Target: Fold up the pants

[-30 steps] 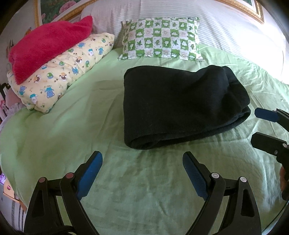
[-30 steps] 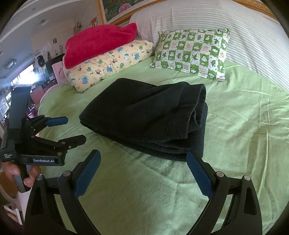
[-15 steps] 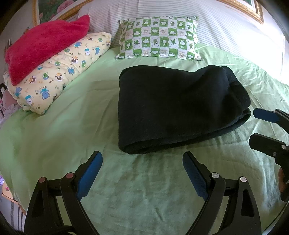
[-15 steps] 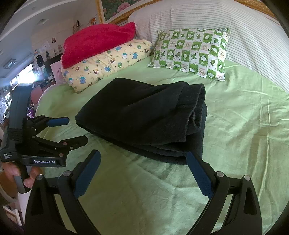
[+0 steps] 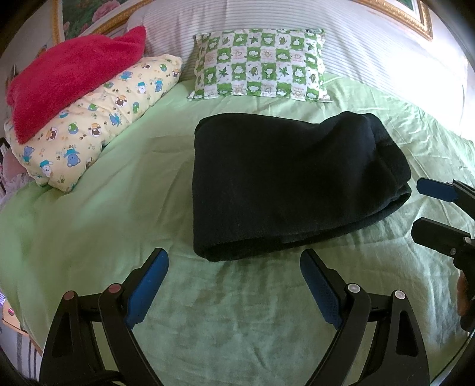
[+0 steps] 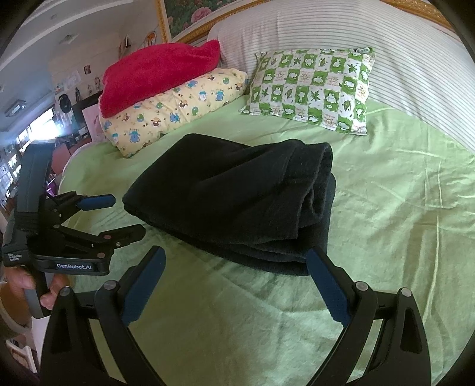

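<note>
While your left claw (image 5: 234,279) and right claw (image 6: 234,280) hang wide and empty above the green bed (image 5: 118,207), the black pants (image 5: 285,184) lie folded mid-bed, just ahead, below the checked pillow (image 5: 261,63).

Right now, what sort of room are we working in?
Most likely a bedroom. The folded pants lie on a bed with a green sheet, pillows sit at its head, and a framed picture hangs above.
</note>
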A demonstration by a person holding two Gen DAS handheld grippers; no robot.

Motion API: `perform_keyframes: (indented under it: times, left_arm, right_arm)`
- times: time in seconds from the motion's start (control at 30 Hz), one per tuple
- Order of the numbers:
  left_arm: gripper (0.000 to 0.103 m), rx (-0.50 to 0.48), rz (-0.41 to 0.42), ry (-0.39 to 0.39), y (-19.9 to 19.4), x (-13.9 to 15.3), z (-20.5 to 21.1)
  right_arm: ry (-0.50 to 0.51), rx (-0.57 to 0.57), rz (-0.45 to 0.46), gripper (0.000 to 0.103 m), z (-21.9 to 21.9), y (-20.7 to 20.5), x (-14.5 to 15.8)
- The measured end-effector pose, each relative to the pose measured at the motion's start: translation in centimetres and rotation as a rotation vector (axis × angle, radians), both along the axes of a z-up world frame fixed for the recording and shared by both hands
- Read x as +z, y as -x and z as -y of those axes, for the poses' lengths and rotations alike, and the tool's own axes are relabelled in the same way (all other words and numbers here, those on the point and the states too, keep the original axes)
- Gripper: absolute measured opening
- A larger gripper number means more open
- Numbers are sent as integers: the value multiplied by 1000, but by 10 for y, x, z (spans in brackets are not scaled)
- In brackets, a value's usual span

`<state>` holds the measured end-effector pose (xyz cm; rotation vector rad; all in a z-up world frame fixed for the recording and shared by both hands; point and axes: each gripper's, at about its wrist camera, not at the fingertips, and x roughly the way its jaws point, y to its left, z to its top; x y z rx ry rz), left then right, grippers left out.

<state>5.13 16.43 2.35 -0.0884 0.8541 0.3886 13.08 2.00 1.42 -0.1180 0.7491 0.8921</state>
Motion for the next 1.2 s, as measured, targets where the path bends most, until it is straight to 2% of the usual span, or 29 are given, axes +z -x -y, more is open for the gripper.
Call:
perform_keyframes:
  times: [0.43, 0.67, 0.9, 1.2]
  left_arm:
    - [91, 2, 10, -8, -1, 5, 0]
    - [91, 15, 19, 29, -3, 8, -4]
    - [91, 34, 38, 2, -8, 18, -9]
    - [91, 28, 30, -27, -21, 18, -7]
  right_arm:
    - [-5, -2, 19, 96, 2, 1, 8]
    - [-17, -9, 23, 96, 4, 0, 12]
    - [-25, -21, 30, 96, 5, -5, 15]
    - [-21, -45, 13, 96, 9, -10, 12]
